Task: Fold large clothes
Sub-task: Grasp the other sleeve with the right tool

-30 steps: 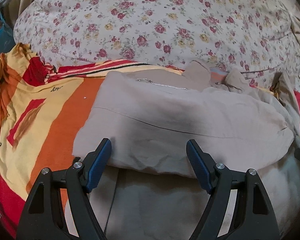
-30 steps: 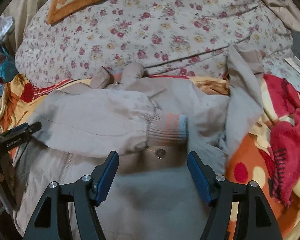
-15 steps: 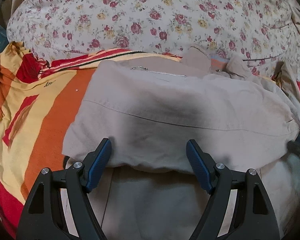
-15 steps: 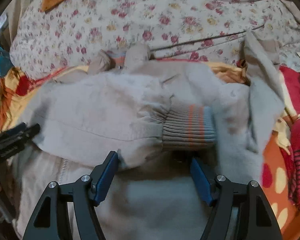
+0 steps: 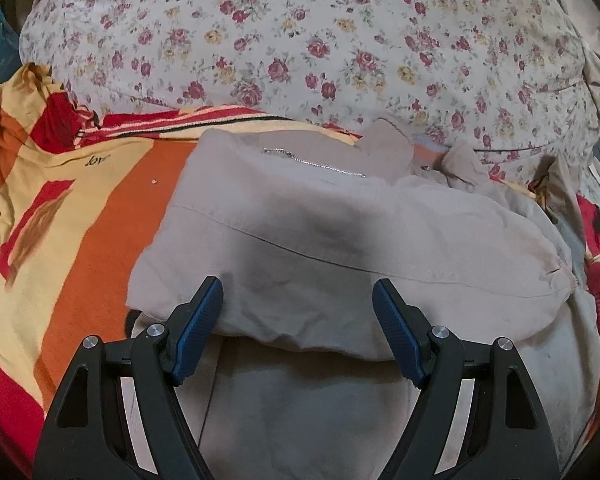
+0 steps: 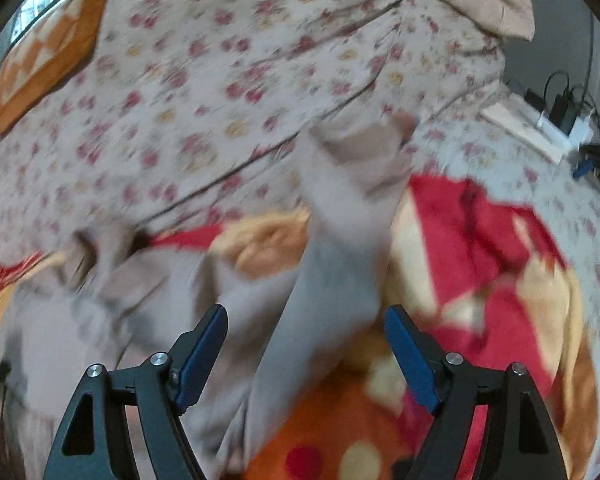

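**Beige jacket on bed, part-folded**

Left hand-held gripper: jaws wide, nothing held, poised over the folded-over sleeve. Right hand-held gripper: jaws wide, nothing held, a loose sleeve running up between its fingers; view blurred. Beige jacket: lies on the orange-red blanket on the bed. Floral quilt: bunched at the bed's far edge.

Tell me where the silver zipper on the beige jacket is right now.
In the left wrist view the silver zipper runs along the far upper edge of the beige jacket, just before the floral quilt and right of the orange blanket.
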Demonstrator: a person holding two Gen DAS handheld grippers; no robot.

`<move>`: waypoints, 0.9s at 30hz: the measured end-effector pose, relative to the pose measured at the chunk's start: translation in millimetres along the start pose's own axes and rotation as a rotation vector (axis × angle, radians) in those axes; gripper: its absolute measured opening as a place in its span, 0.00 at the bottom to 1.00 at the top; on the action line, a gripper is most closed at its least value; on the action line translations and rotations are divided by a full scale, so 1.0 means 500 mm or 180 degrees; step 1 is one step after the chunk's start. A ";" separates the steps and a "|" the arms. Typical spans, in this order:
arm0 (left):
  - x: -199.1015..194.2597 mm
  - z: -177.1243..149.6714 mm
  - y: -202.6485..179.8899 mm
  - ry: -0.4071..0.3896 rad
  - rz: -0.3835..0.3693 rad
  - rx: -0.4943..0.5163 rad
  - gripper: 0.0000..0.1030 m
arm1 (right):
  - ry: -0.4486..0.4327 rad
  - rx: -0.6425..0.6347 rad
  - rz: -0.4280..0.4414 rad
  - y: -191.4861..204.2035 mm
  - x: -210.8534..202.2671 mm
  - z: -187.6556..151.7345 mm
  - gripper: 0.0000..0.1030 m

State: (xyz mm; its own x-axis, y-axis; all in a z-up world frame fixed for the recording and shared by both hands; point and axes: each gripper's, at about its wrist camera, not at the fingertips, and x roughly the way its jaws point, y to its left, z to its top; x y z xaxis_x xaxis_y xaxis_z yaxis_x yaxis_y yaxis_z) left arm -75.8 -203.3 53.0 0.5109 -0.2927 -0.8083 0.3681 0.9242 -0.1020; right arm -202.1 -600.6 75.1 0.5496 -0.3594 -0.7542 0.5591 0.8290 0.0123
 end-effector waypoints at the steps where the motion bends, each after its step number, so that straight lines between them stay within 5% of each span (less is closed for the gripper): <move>1: 0.002 0.000 0.000 0.0003 0.0002 0.0001 0.76 | -0.0016 -0.0020 -0.0010 0.003 0.018 0.022 0.80; 11: 0.034 0.013 0.003 0.0074 0.0010 0.0043 0.75 | 0.0156 -0.0247 -0.0630 0.020 0.230 0.152 0.84; 12: 0.036 0.015 0.003 0.0071 0.0015 0.0046 0.75 | 0.0184 -0.0224 -0.0610 0.015 0.244 0.155 0.76; 13: 0.038 0.017 0.003 0.0069 0.0020 0.0051 0.75 | 0.0217 -0.0213 -0.0552 0.012 0.254 0.157 0.48; 15: 0.043 0.018 0.003 0.0073 0.0033 0.0059 0.76 | 0.0396 -0.0165 -0.0406 -0.001 0.275 0.161 0.08; 16: 0.045 0.018 0.003 0.0078 0.0040 0.0062 0.75 | 0.0402 -0.0115 -0.0359 -0.009 0.272 0.162 0.07; 20: 0.048 0.021 0.002 0.0079 0.0058 0.0038 0.75 | 0.0145 0.0086 0.0140 -0.050 0.187 0.175 0.02; 27: 0.021 0.028 0.017 -0.0030 -0.0014 -0.0121 0.76 | -0.0278 0.0197 0.1809 -0.068 -0.079 0.180 0.02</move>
State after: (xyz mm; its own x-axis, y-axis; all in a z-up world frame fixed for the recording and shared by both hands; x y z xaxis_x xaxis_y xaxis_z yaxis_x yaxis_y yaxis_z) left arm -56.6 -201.9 51.8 0.5167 -0.2989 -0.8023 0.3406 0.9315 -0.1276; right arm -187.0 -653.3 163.8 0.8218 0.0987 -0.5611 0.1950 0.8767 0.4398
